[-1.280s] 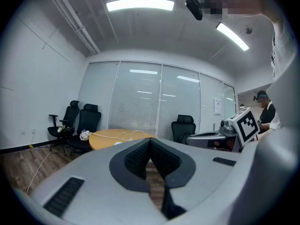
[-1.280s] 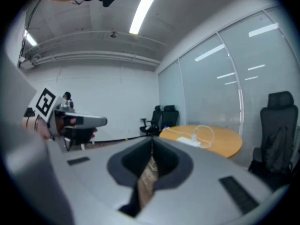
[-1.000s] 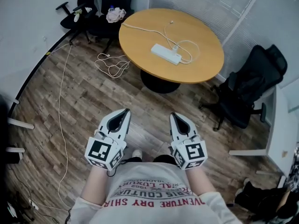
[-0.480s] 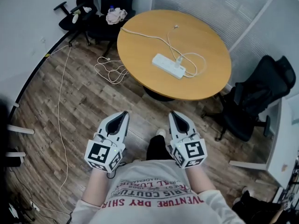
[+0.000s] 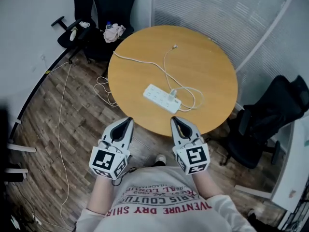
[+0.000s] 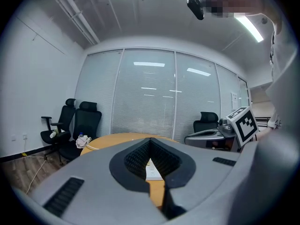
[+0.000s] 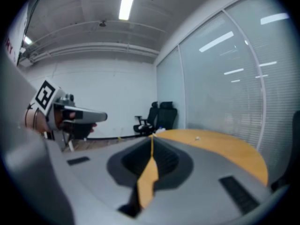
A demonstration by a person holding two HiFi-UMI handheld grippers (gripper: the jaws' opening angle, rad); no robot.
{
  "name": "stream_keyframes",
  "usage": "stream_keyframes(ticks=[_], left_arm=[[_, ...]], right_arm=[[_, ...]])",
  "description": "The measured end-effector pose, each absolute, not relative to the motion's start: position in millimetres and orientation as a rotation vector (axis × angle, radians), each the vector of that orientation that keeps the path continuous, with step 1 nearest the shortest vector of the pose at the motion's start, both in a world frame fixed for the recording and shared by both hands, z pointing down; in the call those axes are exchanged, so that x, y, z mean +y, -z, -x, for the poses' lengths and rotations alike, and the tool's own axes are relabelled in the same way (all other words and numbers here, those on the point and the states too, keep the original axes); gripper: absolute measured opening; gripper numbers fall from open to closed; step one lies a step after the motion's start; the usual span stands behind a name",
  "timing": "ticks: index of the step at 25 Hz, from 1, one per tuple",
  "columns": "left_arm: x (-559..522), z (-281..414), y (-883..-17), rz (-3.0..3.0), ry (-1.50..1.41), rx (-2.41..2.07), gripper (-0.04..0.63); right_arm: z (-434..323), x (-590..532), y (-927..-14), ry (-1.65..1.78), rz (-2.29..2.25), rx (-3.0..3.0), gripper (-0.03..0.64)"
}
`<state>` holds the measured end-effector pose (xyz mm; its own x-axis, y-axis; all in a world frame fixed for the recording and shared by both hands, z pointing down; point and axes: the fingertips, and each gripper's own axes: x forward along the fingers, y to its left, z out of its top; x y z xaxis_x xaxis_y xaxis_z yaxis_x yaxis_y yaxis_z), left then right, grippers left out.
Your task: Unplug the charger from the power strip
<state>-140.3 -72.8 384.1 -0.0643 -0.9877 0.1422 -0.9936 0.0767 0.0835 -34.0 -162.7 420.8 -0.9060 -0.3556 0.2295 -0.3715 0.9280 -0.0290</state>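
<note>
A white power strip [image 5: 161, 98] lies on the round wooden table [image 5: 203, 71]. A small white charger [image 5: 173, 95] is plugged into its right end, and its thin cable [image 5: 194, 100] loops across the tabletop. My left gripper [image 5: 127, 122] and right gripper [image 5: 174, 121] are held side by side at the table's near edge, short of the strip, both shut and empty. In the left gripper view the strip [image 6: 153, 172] shows through the gap behind the closed tips of the left gripper [image 6: 150, 141]. The right gripper [image 7: 151, 139] points along the tabletop [image 7: 225, 146].
The strip's own cord [image 5: 129, 61] runs off the table's left edge to a coil on the floor [image 5: 103, 86]. Black office chairs [image 5: 110, 7] stand at the back left, another chair [image 5: 273, 115] at the right. A glass wall with blinds [image 5: 217, 8] lies behind the table.
The person has walked towards the table. Both grippers have moved forward together, from over the bare floor to the table's near edge. Both have stayed shut.
</note>
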Motion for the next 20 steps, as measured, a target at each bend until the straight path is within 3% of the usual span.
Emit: stream_keyframes(ticks=[11,20], left_arm=[[-174,161,-400,-2.132,-0.077,-2.034,0.032],[-268,188,-408,-2.456,-0.186,-1.644,0.032]], right_arm=[[43,-246,-451,-0.219,-0.659,-2.778,0.029],[68,-297,-473,-0.402,-1.027,-2.640,0.029]])
